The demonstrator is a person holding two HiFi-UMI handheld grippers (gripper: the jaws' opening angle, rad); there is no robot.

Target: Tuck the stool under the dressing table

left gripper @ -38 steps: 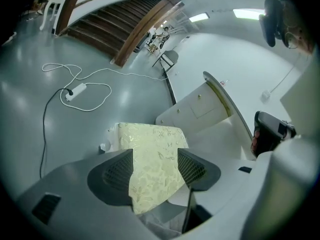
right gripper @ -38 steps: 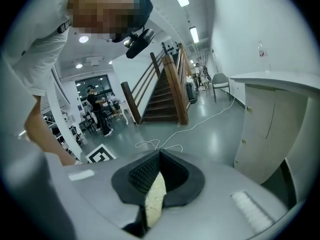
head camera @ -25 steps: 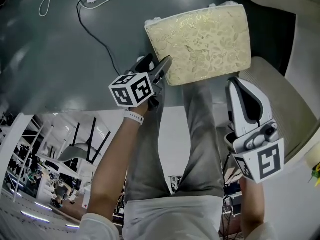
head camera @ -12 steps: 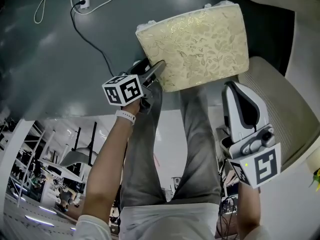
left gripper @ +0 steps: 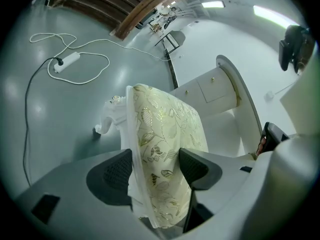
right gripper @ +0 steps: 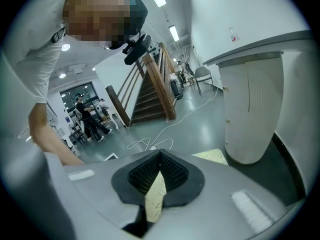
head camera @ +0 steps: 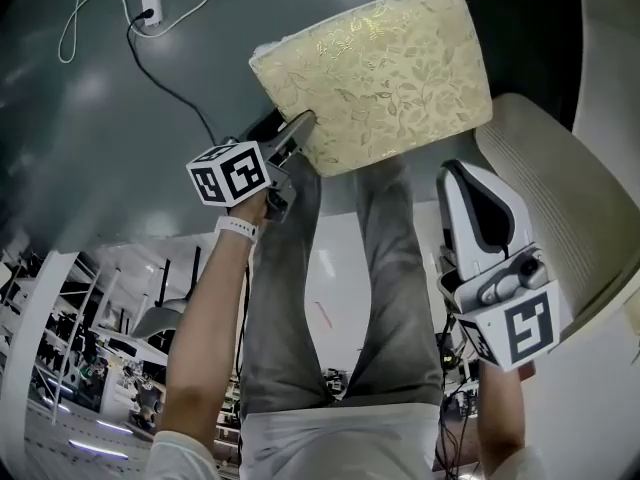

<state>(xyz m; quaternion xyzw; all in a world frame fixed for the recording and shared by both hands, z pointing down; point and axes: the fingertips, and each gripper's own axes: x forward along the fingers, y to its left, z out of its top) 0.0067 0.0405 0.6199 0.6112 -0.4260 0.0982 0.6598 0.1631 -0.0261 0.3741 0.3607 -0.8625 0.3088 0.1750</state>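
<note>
there, left gripper (head camera: 298, 128) just closing onto stool (head camera: 380, 73) edge, right gripper (right gripper: 159, 173) pressed shut

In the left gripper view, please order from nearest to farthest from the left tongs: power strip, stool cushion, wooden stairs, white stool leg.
1. The stool cushion: between the jaws of the left tongs, which have just been closing onto it.
2. The white stool leg: just beyond, on the left.
3. The power strip: on the floor, upper left.
4. The wooden stairs: at the top, farthest.
</note>
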